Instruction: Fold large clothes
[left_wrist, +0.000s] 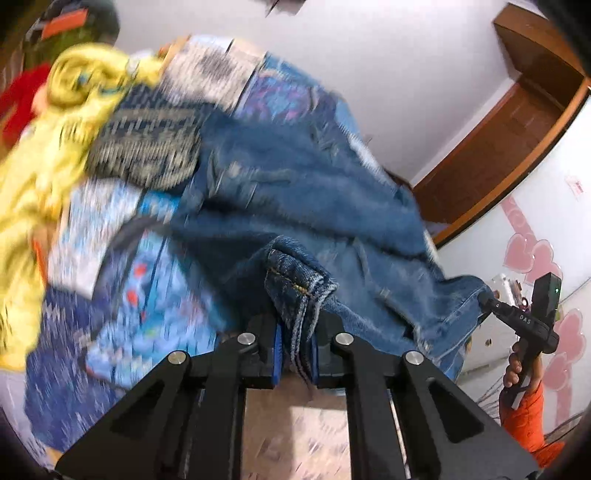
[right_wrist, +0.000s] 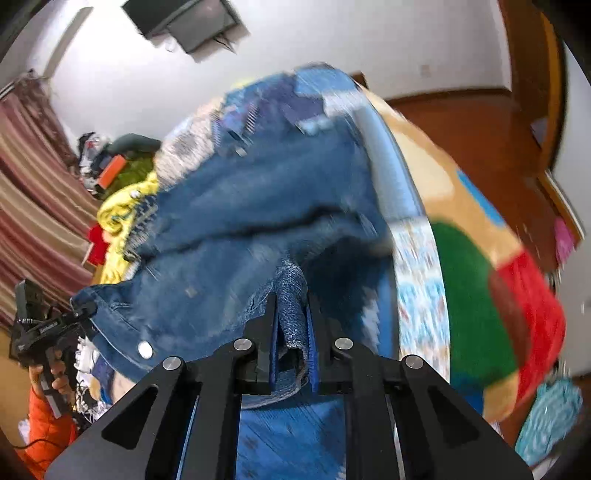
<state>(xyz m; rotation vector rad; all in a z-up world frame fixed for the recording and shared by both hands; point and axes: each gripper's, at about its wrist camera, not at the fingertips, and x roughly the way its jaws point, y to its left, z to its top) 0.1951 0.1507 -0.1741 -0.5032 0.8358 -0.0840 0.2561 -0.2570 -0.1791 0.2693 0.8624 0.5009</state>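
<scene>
A blue denim jacket (left_wrist: 295, 192) is stretched between both grippers above a bed. My left gripper (left_wrist: 295, 339) is shut on a hemmed edge of the jacket. My right gripper (right_wrist: 291, 332) is shut on another denim edge (right_wrist: 293, 295). In the left wrist view the right gripper (left_wrist: 491, 301) shows at the far right, pinching the jacket's corner. In the right wrist view the left gripper (right_wrist: 79, 308) shows at the left, pinching the opposite corner. A metal snap button (right_wrist: 144, 349) shows on the jacket. Both views are motion-blurred.
A patterned blue patchwork bedspread (left_wrist: 122, 280) lies under the jacket. A yellow garment (left_wrist: 44, 147) and a dark patterned cloth (left_wrist: 147, 147) lie at the left. A colourful blanket (right_wrist: 480, 295) hangs at the right. Striped curtains (right_wrist: 33, 206) and a wooden door frame (left_wrist: 517, 122) border the room.
</scene>
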